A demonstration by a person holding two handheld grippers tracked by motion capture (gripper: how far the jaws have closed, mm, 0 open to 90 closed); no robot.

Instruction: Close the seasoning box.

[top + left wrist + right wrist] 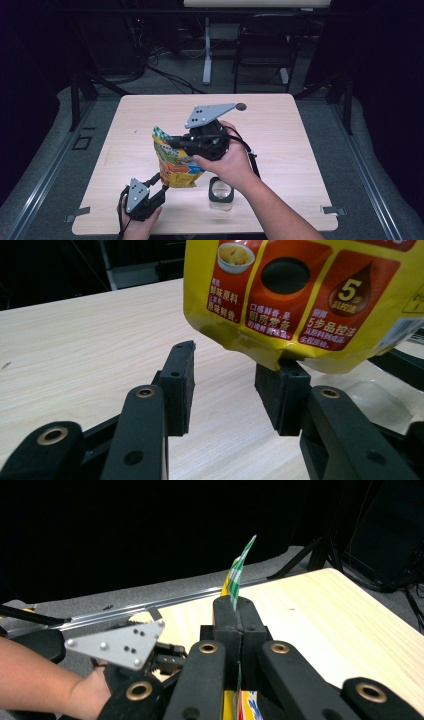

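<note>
Right gripper (pixel 234 625) fingers pinch pouch (pixel 239 572) edge-on; print hidden.

Recording lab or studio: bare wooden table (pixel 280 130) ringed by black curtains (pixel 385 75), metal floor rails (pixel 45 170), stand legs (pixel 207 55).

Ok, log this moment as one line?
right tongs: shut on yellow pouch, held up | left tongs: open at pouch bottom | clear jar: on table
</note>
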